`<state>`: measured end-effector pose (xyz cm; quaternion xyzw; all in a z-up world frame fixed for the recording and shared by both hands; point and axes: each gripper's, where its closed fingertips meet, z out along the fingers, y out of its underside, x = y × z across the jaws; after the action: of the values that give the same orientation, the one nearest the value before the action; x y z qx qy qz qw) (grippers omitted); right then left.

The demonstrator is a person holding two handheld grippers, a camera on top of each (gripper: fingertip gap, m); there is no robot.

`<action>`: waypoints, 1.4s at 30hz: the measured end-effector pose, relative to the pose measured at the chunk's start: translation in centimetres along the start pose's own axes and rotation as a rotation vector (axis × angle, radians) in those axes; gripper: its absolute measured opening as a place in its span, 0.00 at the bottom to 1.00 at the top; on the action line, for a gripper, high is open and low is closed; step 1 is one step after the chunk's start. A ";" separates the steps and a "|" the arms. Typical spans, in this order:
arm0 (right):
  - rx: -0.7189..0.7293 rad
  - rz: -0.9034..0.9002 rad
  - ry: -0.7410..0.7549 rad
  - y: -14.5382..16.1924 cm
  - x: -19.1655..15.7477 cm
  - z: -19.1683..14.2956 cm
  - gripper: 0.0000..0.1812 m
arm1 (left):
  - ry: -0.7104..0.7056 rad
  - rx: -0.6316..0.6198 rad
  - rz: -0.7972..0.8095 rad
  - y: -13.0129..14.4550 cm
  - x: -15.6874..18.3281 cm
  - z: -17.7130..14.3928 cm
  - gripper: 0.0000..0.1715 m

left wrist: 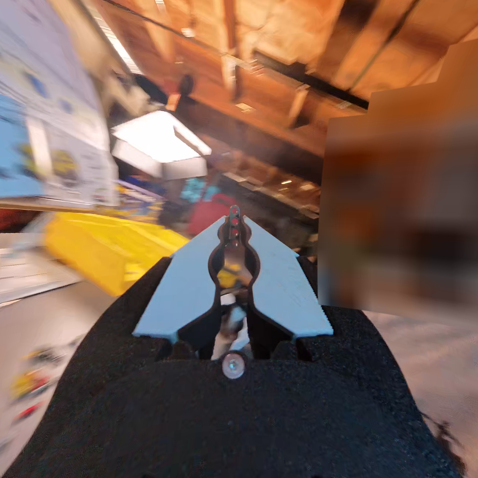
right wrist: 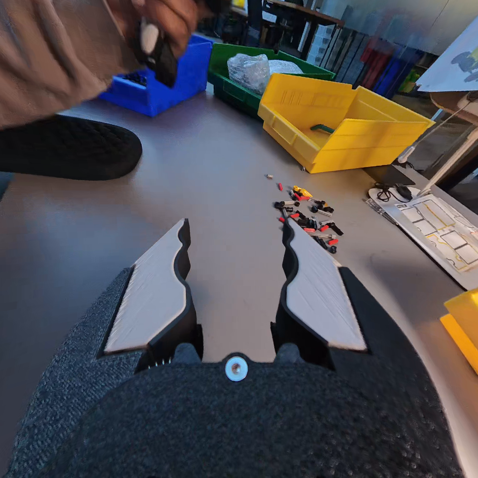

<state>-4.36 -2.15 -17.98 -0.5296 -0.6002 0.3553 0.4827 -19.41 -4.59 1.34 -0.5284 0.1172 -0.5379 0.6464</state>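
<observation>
The left gripper (left wrist: 234, 227) pinches a thin grey holed beam (left wrist: 234, 219), long axis pointing forward along the fingers (background blurred). The right gripper (right wrist: 236, 227) hangs spread and empty above the counter (right wrist: 181, 186), near scattered small parts (right wrist: 309, 217).

Between the spread fingers of the right gripper (right wrist: 235, 227) and out ahead of them the grey table (right wrist: 196, 165) lies bare, an open lane running toward the blue bin (right wrist: 165, 88) and green bin (right wrist: 232, 85). To the right a scatter of small black, red and grey parts (right wrist: 310, 217) crowds close beside the right finger, with the yellow bin (right wrist: 333, 129) behind it and a printed sheet (right wrist: 437, 230) farther right. On the left, the other gripper's black body (right wrist: 67, 147) and the person's sleeve (right wrist: 51, 51) hang over that side of the table.
</observation>
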 end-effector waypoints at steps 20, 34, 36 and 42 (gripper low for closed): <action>-0.062 0.130 0.160 1.6 5.5 -1.8 0.37 | -1.385 -0.442 0.536 -4.2 -4.2 -24.0 0.46; -0.054 0.098 0.158 1.8 5.1 -1.5 0.39 | -0.636 -0.321 0.551 4.5 -9.5 0.8 0.04; -0.048 0.090 0.156 1.8 5.0 -1.4 0.38 | -0.595 -0.317 0.513 6.3 -11.1 2.4 0.04; 0.018 0.038 0.177 0.5 5.1 -1.8 0.37 | -0.599 -0.387 0.568 12.7 -14.2 2.6 0.23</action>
<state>-2.33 2.79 -16.90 -0.5657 -0.5419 0.3217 0.5318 -15.90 6.77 -13.76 -0.7186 0.1636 -0.1309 0.6631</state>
